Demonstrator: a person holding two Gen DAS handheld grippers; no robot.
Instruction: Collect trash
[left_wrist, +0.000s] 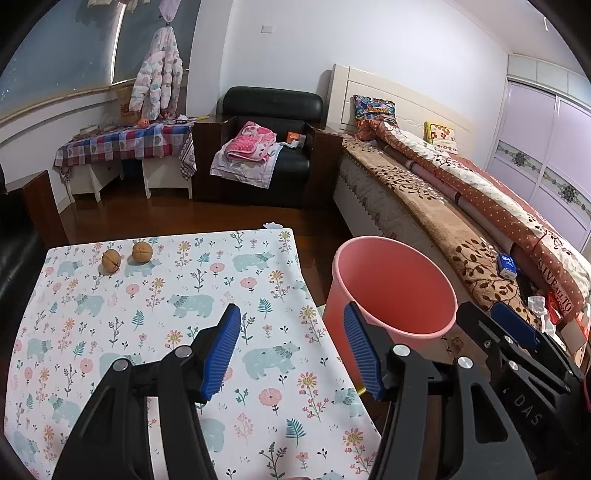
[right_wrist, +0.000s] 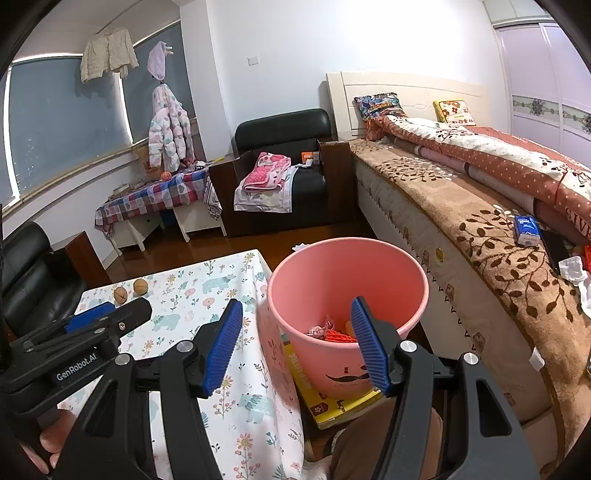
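Both tools, the left tool (left_wrist: 291, 349) and right tool (right_wrist: 295, 343), hung spread and empty beside the pink bin (right_wrist: 347, 288), which already held wrappers (right_wrist: 327, 332); two walnuts (left_wrist: 126, 257) sat near the table's (left_wrist: 192, 273) far left corner; judged next, a reach there to pinch one.

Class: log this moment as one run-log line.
left tongs open, empty | right tongs open over pink bin | two walnuts on table
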